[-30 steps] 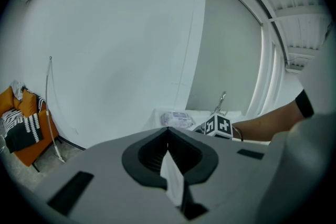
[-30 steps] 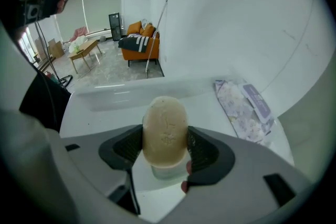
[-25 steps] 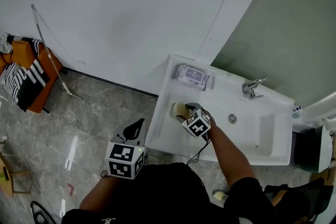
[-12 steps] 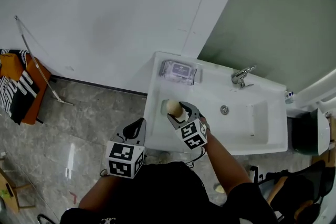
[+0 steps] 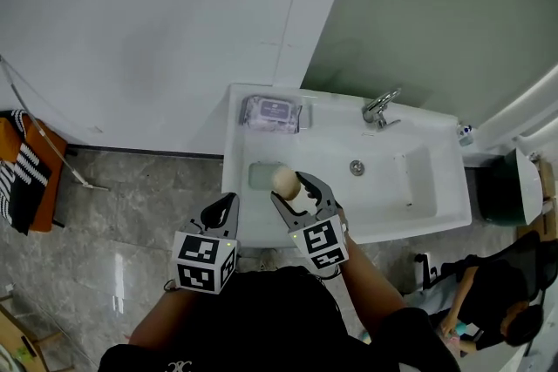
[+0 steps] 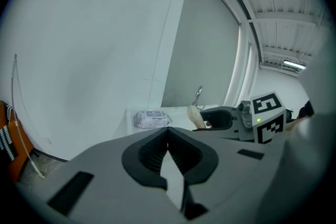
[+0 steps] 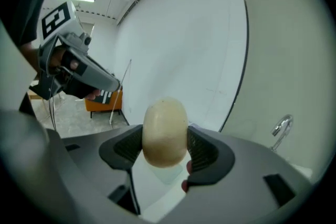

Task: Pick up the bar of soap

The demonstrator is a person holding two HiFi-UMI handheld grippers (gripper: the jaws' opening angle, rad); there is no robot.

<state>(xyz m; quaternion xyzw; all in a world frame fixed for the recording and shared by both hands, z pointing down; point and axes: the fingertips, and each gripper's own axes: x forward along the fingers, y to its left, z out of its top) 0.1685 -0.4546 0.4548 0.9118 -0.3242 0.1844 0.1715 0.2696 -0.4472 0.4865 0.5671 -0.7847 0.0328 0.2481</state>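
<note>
Over the white sink (image 5: pixel 384 213), got my right tool (image 5: pixel 292 187) clamped on the soap (image 5: pixel 284 179), left tool (image 5: pixel 228 205) hanging alongside, shut with nothing in it.

Right tongs (image 5: pixel 291 187), centre frame, clamp the bar of soap (image 5: pixel 283 178), with the forearm stretching up from the bottom edge. Left tongs (image 5: pixel 225 210) sit just left of them, pressed together and empty.
</note>
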